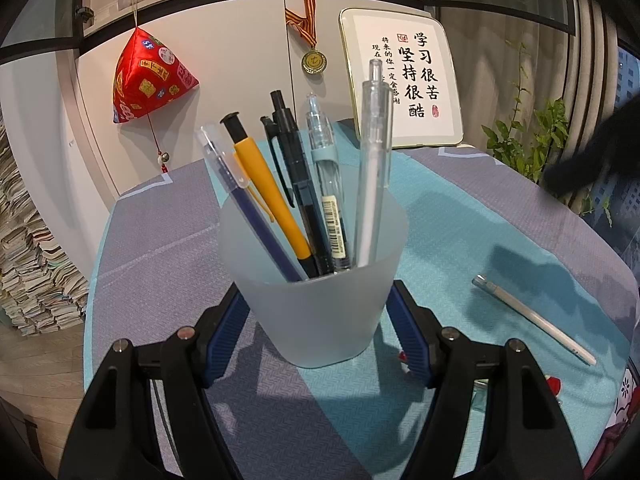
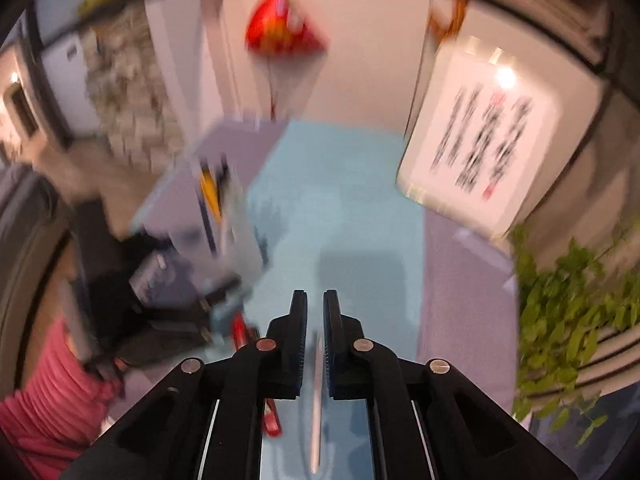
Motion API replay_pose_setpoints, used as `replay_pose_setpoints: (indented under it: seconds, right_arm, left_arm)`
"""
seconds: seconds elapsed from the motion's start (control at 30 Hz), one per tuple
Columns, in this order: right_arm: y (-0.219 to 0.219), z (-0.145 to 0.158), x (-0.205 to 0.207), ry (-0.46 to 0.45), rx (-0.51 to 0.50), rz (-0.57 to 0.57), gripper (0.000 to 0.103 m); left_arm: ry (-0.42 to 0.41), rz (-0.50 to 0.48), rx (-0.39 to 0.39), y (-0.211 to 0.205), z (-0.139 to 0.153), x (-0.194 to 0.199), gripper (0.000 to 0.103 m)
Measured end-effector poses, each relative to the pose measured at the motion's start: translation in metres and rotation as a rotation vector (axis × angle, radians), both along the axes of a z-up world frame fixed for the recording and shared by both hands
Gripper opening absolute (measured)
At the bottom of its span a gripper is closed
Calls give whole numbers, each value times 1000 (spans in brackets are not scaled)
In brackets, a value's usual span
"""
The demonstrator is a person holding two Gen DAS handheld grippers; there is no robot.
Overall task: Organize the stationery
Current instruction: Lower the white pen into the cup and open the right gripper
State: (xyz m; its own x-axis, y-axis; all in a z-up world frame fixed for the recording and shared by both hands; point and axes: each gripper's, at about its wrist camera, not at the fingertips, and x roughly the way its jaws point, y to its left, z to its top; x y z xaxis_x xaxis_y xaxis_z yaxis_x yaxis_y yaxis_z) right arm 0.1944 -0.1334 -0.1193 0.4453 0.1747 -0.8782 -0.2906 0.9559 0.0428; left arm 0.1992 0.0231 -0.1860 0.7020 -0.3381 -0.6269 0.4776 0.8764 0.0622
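- The left gripper [image 1: 320, 320] is clamping a frosted plastic cup [image 1: 316, 300]; its blue-padded fingers [image 1: 226, 332] are pressing on the cup's two sides near the base, and the cup is standing upright on the teal and grey tablecloth [image 1: 460, 216].
- Standing in the cup, just ahead of the left gripper, are five pens leaning on the rim: a dark blue pen with a clear cap [image 1: 244, 200], a yellow pen with a black tip [image 1: 264, 184], a black click pen [image 1: 296, 176], a clear pen with a barcode label [image 1: 328, 184] and a frosted white pen [image 1: 372, 176].
- To the right of the left gripper, well apart from the cup, a white pen [image 1: 532, 318] is lying flat on the tablecloth.
- The right gripper [image 2: 315, 308] is showing its jaws drawn together with only a narrow slit between them; a thin pale pen [image 2: 317, 400] is sitting in that slit, running back toward the camera.
- The right wrist view is blurred; the cup with its pens is showing to the left of the right gripper, and a person's pink sleeve [image 2: 52, 400] is sitting at the lower left.
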Motion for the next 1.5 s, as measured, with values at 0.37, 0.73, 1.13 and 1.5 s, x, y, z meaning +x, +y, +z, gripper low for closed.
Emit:
replay_pose_setpoints:
  seconds: [0.37,0.73,1.13,1.5]
  right_arm:
    - [-8,-86,38,208,15,-46,19]
    - [3,-64,24,126,-3,-59,11]
    - [9,57,-17,-189,113,-37,8]
    - [41,137,-15,-380,192,24,8]
  left_arm:
    - [1,0,4,-1,-1,0,70]
    - [2,0,4,-1,-1,0,70]
    - [4,0,5,-1,-2,1,70]
    - [7,0,6,0,-3,2,70]
